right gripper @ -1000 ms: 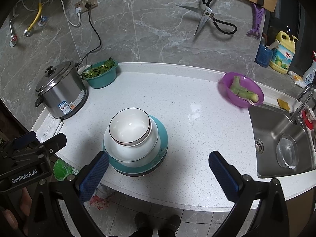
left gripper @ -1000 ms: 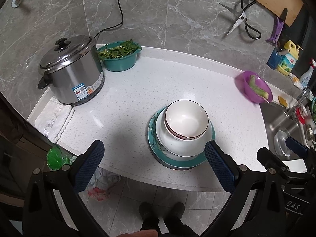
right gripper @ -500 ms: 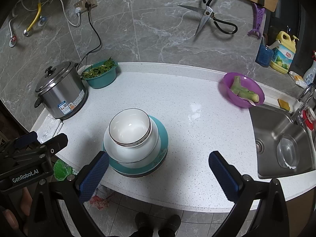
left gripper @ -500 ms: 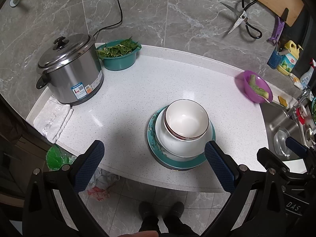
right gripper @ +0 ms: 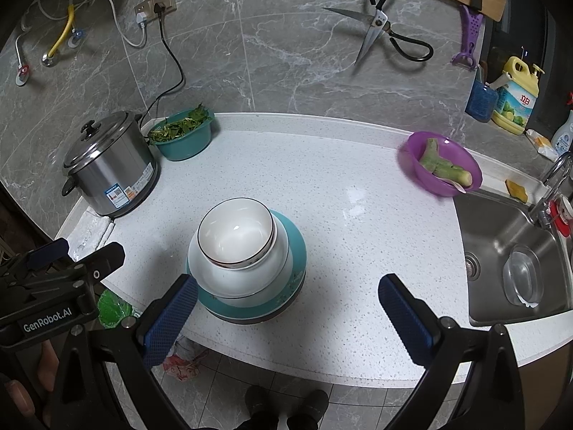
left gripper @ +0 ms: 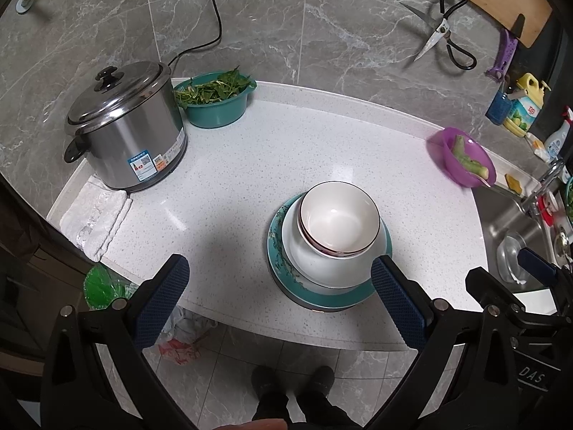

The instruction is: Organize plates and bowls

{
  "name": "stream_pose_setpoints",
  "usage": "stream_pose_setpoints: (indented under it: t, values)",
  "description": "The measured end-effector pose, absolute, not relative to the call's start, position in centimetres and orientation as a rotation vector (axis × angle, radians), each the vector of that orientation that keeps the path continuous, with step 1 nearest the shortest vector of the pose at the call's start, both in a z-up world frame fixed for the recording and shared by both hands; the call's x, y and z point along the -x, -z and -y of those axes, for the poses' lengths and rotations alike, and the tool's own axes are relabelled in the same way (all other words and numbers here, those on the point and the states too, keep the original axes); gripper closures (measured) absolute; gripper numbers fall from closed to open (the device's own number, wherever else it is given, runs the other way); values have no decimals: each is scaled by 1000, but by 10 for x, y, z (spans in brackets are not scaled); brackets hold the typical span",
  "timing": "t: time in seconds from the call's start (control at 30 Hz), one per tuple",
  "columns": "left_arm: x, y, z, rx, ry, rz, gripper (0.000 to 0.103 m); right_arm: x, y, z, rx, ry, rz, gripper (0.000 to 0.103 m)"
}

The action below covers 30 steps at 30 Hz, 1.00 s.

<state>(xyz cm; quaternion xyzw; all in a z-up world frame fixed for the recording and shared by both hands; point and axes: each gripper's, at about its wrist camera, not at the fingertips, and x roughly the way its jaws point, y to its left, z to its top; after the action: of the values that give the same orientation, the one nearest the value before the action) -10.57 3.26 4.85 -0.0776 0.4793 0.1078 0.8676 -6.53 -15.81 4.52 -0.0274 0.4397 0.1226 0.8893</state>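
Left wrist view. Left claw [left gripper: 274, 288]: blue-padded fingers spread wide, released, holding nothing, hanging above the near edge of the white speckled desk [left gripper: 250, 165]. Stack of dishes near the desk's front edge: teal plate [left gripper: 286, 279] at the bottom, large white bowl [left gripper: 322, 268] on it, smaller white bowls with dark rims [left gripper: 339, 223] nested on top. The stack sits just ahead of the claw's right finger. Steel rice cooker [left gripper: 125, 129] at far left, lid on; teal basin of greens [left gripper: 216, 102] just beside it. White cloth [left gripper: 95, 222] at the left desk edge. Purple bowl [left gripper: 462, 161] with a green vegetable piece at far right, next to the sink [left gripper: 515, 236]. Scissors [left gripper: 440, 37] hang on the wall.

Right wrist view. Right claw [right gripper: 288, 297]: fingers parted wide, released, empty. The same stack, teal plate [right gripper: 297, 254] lowest and dark-rimmed bowls [right gripper: 234, 234] uppermost, sits just ahead of the claw's left finger. The left claw's body shows at the left edge. Purple bowl [right gripper: 444, 165] stands beside the sink [right gripper: 501, 251].
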Motion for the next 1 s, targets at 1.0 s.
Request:
stream_pose_setpoints:
  t: [1.0]
  values:
    - [98, -42, -34, 160, -238, -1012, 0, 60, -43, 158, 56, -257, -920, 0]
